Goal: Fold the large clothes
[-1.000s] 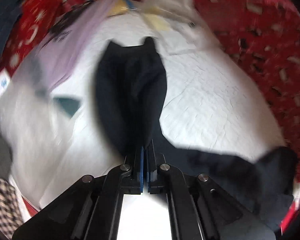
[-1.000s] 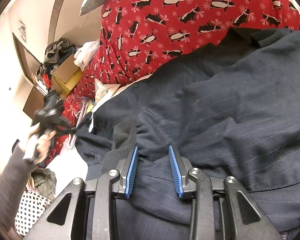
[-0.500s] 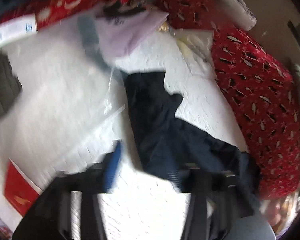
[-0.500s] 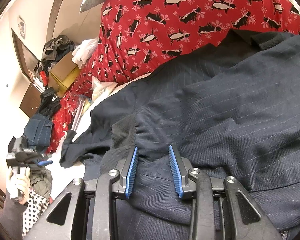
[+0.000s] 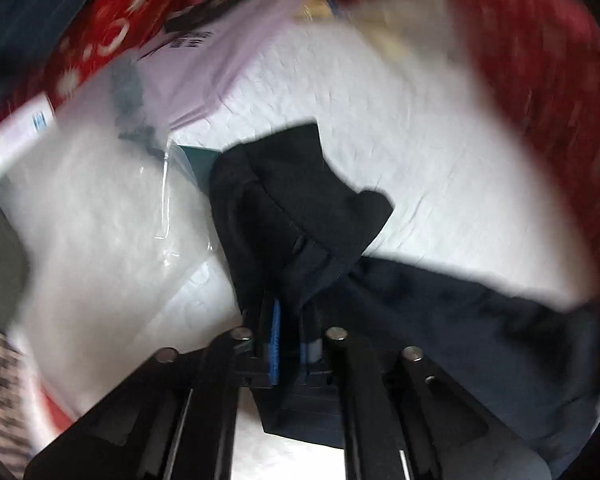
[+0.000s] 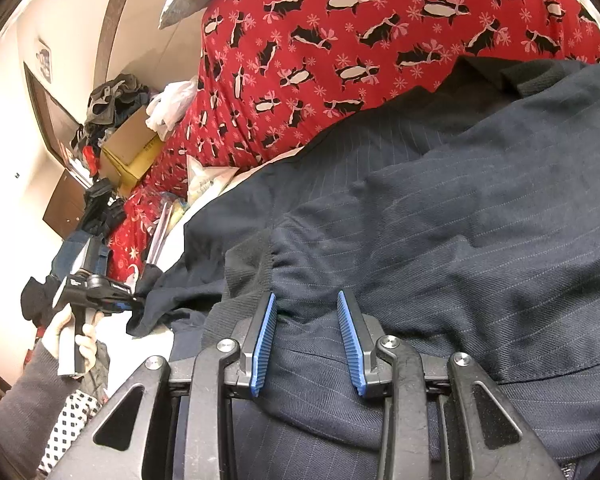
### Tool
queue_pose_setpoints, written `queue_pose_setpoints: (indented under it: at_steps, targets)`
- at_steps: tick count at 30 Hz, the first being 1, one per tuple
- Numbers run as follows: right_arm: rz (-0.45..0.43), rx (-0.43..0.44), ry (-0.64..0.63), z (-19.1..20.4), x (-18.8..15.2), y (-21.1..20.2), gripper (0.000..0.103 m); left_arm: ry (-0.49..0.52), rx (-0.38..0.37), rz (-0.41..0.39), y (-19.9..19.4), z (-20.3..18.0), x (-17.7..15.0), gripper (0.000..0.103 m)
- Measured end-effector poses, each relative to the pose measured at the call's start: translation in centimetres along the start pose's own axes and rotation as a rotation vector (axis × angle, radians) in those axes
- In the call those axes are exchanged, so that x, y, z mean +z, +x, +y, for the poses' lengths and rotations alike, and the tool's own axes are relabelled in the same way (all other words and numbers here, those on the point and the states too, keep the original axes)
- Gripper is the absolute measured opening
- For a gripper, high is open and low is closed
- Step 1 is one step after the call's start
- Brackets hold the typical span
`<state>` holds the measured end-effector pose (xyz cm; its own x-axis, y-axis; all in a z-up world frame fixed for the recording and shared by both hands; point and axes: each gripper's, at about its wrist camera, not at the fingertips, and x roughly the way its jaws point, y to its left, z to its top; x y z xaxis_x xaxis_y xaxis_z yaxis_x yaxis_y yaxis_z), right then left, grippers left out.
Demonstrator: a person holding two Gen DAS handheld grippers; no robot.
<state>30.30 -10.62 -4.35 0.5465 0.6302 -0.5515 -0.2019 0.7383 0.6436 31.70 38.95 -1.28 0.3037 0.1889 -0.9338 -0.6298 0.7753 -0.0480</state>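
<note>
A dark navy pinstriped garment [image 6: 440, 208] lies spread across the bed. My right gripper [image 6: 306, 340] rests on it near the ribbed hem, its blue pads [image 6: 265, 340] closed on a thick bunch of the cloth. In the blurred left wrist view, the garment's far part [image 5: 300, 200] lies crumpled on the white quilt [image 5: 440, 168]. My left gripper [image 5: 290, 344] is shut on a fold of it. The right wrist view shows a hand [image 6: 72, 332] holding the left gripper [image 6: 134, 304] at the garment's left corner.
A red penguin-print blanket [image 6: 320, 40] covers the bed behind the garment. A lilac garment [image 5: 220, 64] and a clear plastic bag [image 5: 100, 208] lie on the quilt at the left. A cardboard box [image 6: 134, 148] and piled clothes stand by the wall.
My left gripper let go of the hanging dark cloth, swung away open, then came back down and shut on the garment's corner. The right gripper has not moved.
</note>
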Motion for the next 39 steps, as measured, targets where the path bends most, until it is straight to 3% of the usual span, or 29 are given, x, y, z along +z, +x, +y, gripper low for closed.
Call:
queue_pose_setpoints:
  at_steps: [5,9,11,13,15,18,22,24,28,31,34,39]
  targets:
    - [0.007,-0.008,0.002,0.2,0.0,0.0,0.034,-0.036,-0.225,-0.09,-5.3,2.0,0.2,0.002]
    - [0.098,-0.039,0.03,0.7,1.3,0.2,0.034,-0.027,-0.353,-0.119,-9.4,0.7,-0.7,0.002]
    - [0.157,-0.068,0.063,0.7,2.4,-1.0,0.039,0.01,-0.39,-0.13,-11.3,-1.2,-1.6,0.002]
    - [0.14,-0.098,0.052,0.6,2.8,-3.0,0.049,0.058,-0.432,-0.137,-13.2,-3.5,-2.8,0.002]
    - [0.109,-0.171,-0.001,0.3,3.3,-5.8,0.056,0.099,-0.476,-0.136,-14.8,-5.8,-4.0,0.002]
    - [0.074,-0.374,-0.09,-1.5,3.7,-10.2,0.057,0.173,-0.548,-0.124,-17.1,-9.8,-6.3,0.002]
    - [0.028,-0.514,-0.071,-5.7,3.1,-15.3,0.058,0.274,-0.618,-0.111,-19.8,-15.3,-10.0,0.002]
    - [0.019,-0.548,-0.044,-8.1,2.1,-17.1,0.057,0.329,-0.645,-0.107,-21.0,-18.2,-11.8,0.002]
    - [0.055,-0.504,0.032,-11.8,-1.0,-17.3,0.059,0.408,-0.678,-0.079,-22.1,-23.4,-14.7,0.002]
    - [-0.03,-0.511,-0.072,-10.6,-2.7,-17.4,0.066,0.463,-0.692,-0.041,-21.8,-27.6,-17.3,0.002]
    - [-0.035,-0.557,-0.137,-9.5,-3.2,-16.5,0.075,0.526,-0.688,0.012,-20.1,-31.7,-20.4,0.002]
    - [-0.038,-0.52,-0.139,-9.9,-3.1,-16.8,0.08,0.588,-0.623,0.159,-13.9,-37.2,-26.0,0.002]
